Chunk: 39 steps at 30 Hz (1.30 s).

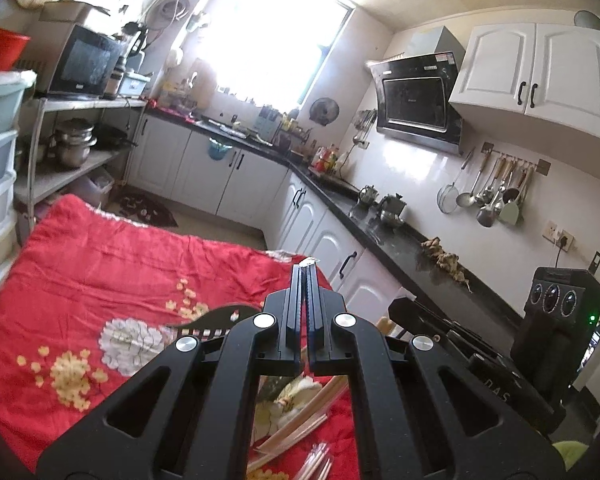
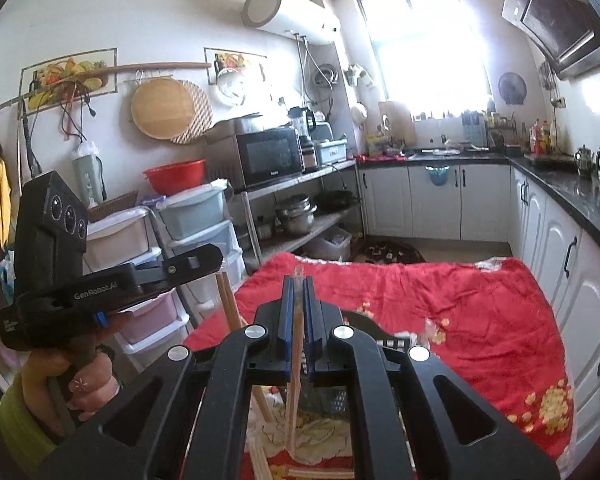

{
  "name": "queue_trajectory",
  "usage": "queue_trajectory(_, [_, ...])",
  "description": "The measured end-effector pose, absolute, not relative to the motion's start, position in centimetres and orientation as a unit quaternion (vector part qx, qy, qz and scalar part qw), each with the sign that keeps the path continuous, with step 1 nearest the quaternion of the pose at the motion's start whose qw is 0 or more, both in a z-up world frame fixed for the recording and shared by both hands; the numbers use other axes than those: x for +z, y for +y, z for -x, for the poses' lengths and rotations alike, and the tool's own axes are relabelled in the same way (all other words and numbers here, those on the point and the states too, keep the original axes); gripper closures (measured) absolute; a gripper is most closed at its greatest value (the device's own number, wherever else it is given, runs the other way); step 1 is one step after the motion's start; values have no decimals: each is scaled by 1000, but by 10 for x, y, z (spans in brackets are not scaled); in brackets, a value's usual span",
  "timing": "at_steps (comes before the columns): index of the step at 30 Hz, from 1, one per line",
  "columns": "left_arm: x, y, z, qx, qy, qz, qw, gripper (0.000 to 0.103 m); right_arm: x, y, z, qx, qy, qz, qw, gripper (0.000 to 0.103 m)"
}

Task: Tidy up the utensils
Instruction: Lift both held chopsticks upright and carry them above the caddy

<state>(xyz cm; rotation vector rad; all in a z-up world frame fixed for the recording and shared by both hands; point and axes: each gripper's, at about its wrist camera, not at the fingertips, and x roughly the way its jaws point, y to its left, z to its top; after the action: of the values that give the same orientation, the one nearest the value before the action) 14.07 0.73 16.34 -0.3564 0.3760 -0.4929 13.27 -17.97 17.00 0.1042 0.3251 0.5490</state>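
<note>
Landmark: red floral cloth (image 1: 112, 256) covering the table, seen in both wrist views (image 2: 452, 304).
Left gripper (image 1: 307, 270): raised above the near part of the red floral cloth; jaws drawn together on a thin clear wrapper tip that shows at the fingertips. In the right wrist view the same tool (image 2: 112, 284) sits off the cloth's left edge, held by a hand (image 2: 80, 380) in a green sleeve, with pale chopsticks (image 2: 230, 304) hanging beneath it.
Right gripper (image 2: 298, 284): raised above the near edge of the red floral cloth; blue-lined jaws narrow, clamped on a wrapped pair of chopsticks (image 2: 296, 380) that runs downward between the fingers, its clear tip poking out above them.
Loose utensils: several wrapped chopsticks (image 1: 300, 420) lie on the red floral cloth under the left gripper.
Dark rack (image 1: 216, 320): a black object rests on the red floral cloth just beyond the gripper bodies; its kind cannot be told.
Counter (image 1: 384, 236): black worktop runs along the right of the red floral cloth, carrying two metal teapots (image 1: 392, 208).
Shelving: microwave (image 2: 268, 156) and red basin (image 2: 176, 174) stand beyond the cloth's far left corner.
</note>
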Motion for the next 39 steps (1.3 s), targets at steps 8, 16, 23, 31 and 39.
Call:
queue_trajectory(8, [186, 5, -144, -243, 160, 169, 942, 103, 189, -178, -137, 268, 139, -50, 952, 98])
queue_trajectory(16, [202, 6, -153, -228, 139, 168, 949, 103, 208, -177, -149, 257, 113, -55, 958, 98])
queue_trajectory(23, [211, 5, -169, -207, 121, 163, 957, 103, 219, -180, -169, 234, 98, -62, 965, 98])
queue_trajectory(31, [203, 4, -185, -185, 107, 156, 964, 103, 213, -185, -187, 217, 90, -69, 970, 98])
queue_trajectory(39, [184, 5, -200, -181, 115, 161, 963, 103, 195, -182, -200, 201, 85, -64, 974, 98])
